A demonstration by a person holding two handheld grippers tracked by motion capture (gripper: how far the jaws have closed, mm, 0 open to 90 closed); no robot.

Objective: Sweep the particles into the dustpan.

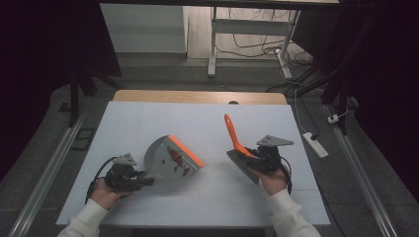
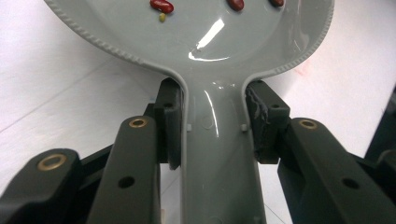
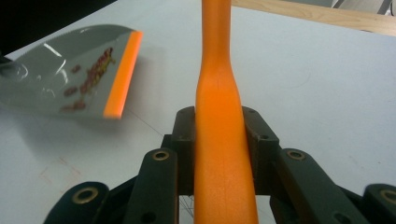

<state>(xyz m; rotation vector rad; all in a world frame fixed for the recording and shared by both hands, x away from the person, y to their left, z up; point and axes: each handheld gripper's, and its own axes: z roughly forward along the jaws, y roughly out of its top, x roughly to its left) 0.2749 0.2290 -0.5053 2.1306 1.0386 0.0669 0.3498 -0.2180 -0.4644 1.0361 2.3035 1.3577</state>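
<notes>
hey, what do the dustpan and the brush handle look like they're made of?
Dustpan: probably hard grey plastic, glossy; light glints on its pan, and a moulded ribbed rim runs round it. Its orange lip looks like a softer strip, possibly rubber. Brush handle: likely orange plastic, with a matte, finely grained surface.

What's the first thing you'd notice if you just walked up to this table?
Probably the bright orange brush, held by its handle in the right gripper at the table's right side. Next, the grey dustpan with an orange lip, left of the middle, gripped by its handle in the left gripper. Little red beans lie inside it.
</notes>
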